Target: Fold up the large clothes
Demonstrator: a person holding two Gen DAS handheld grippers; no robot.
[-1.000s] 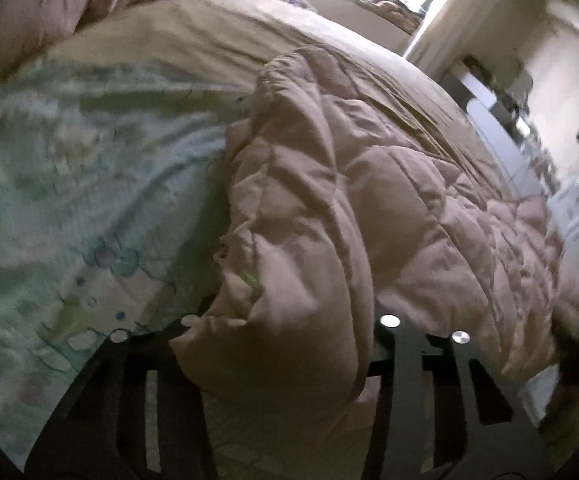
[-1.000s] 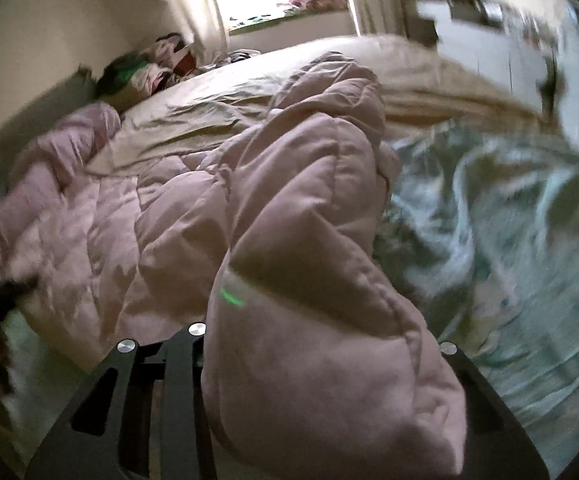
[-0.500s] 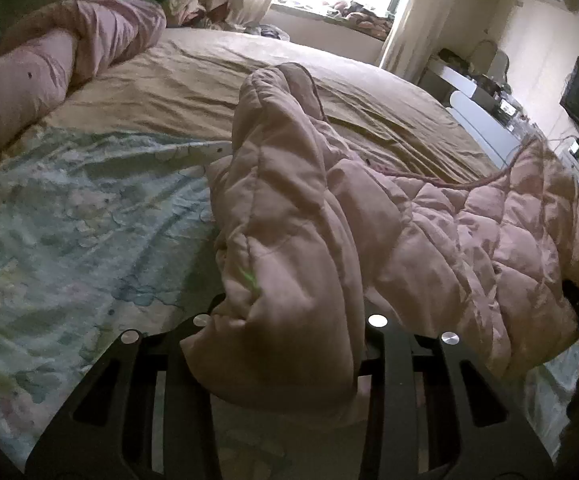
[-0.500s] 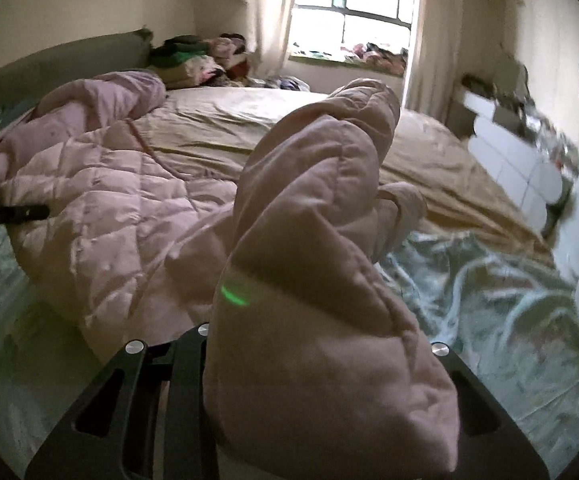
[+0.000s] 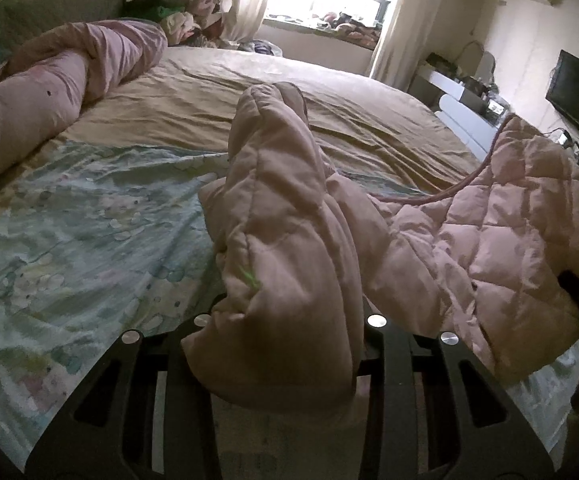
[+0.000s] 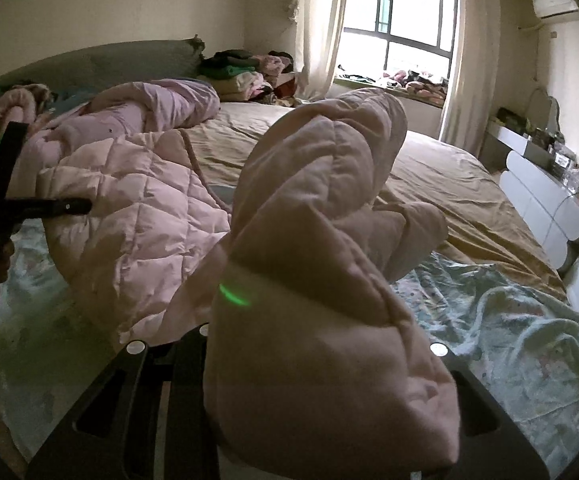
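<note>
A pink quilted padded coat [image 5: 489, 240] hangs lifted above the bed, stretched between both grippers. My left gripper [image 5: 285, 344] is shut on one bunched sleeve end [image 5: 285, 272] of the coat. My right gripper [image 6: 289, 360] is shut on another bunched sleeve end [image 6: 321, 280]. The coat's quilted body also shows in the right wrist view [image 6: 137, 216], with the left gripper's black frame [image 6: 5, 204] at the far left. The thick cloth hides the fingertips of both grippers.
The bed has a pale green patterned sheet [image 5: 69, 240] near me and a tan cover [image 5: 249, 96] farther back. A rolled pink duvet [image 5: 49, 76] lies at the left. Folded clothes [image 6: 233, 68] pile by the headboard. A white dresser [image 6: 541, 200] stands at the right.
Both grippers have risen and tilted up with the coat, so the views now look across the bed to the window. The coat has lifted off the sheet and spread between them.
</note>
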